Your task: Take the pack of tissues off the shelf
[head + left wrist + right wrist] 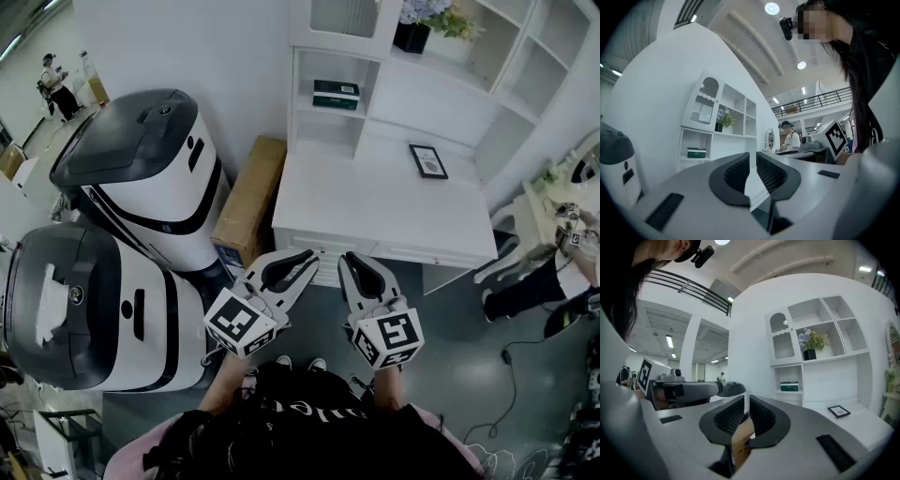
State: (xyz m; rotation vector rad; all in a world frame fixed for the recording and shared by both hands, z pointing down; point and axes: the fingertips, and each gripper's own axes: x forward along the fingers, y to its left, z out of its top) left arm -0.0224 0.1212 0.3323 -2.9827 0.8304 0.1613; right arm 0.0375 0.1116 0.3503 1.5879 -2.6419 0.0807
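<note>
Two claws, both clenched on nothing, hang side by side low in front of a white desk (pixel 375 206), with the job of taking the pack of tissues off the shelf judged to be at its opening step, the approach. The left claw (pixel 302 262) and the right claw (pixel 352 265) sit short of the desk's front edge, pointing toward it. The pack of tissues (pixel 336 94), dark green with a pale band, lies flat in a low open compartment of the white shelf (pixel 323 119) at the back left of the desk, untouched and well apart from both claws. A framed picture (pixel 428 160) lies on the desk to its right, and a cardboard box (pixel 251 202) leans against the desk's left side. The brown sliver seen through the right claw's narrow gap is that box in the background, not a load. The next move likely calls for reaching across the desk, spreading one claw's jaws wide enough for the pack, and entering the compartment squarely, clear of its side walls.
</note>
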